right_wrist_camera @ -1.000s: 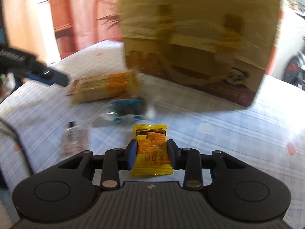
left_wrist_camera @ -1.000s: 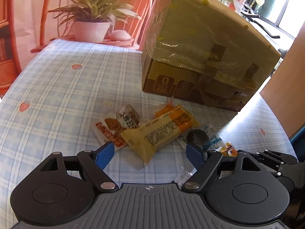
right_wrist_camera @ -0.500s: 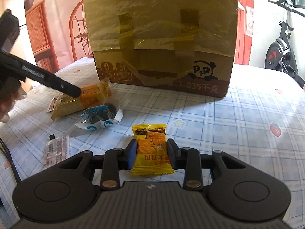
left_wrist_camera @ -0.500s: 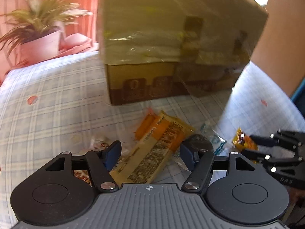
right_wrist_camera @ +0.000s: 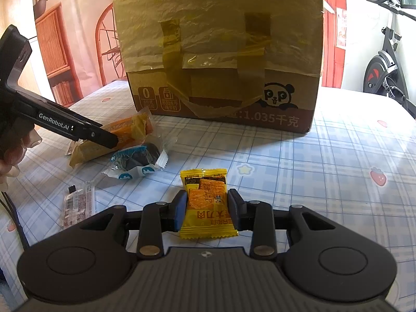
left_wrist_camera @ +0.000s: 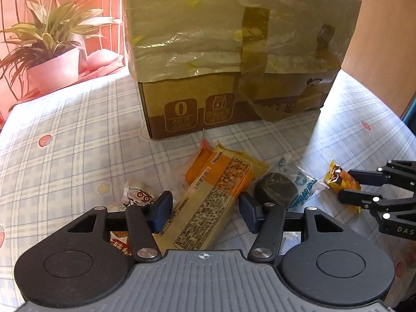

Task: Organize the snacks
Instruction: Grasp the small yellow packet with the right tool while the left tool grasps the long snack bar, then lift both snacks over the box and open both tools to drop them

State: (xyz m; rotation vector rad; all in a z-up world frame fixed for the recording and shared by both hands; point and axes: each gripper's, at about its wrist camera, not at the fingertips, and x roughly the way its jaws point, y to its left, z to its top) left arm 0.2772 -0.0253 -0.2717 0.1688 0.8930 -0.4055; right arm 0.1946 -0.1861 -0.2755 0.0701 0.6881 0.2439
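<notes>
Snack bar [left_wrist_camera: 208, 202] between closing left hand-held gripper [left_wrist_camera: 205, 210] pads, untouched | right hand-held gripper [right_wrist_camera: 208, 208] clamps yellow packet [right_wrist_camera: 206, 202]

Potted plant [left_wrist_camera: 52, 49], exercise bike [right_wrist_camera: 387, 59]

A table under a pale blue checked cloth with strawberry prints [right_wrist_camera: 325, 161] carries a tape-patched brown cardboard box [right_wrist_camera: 221, 59], a long yellow-orange wrapped bar [left_wrist_camera: 215, 200], a dark round cake in clear-blue wrapper [right_wrist_camera: 137, 160] and a small clear barcoded packet [right_wrist_camera: 78, 205].
</notes>
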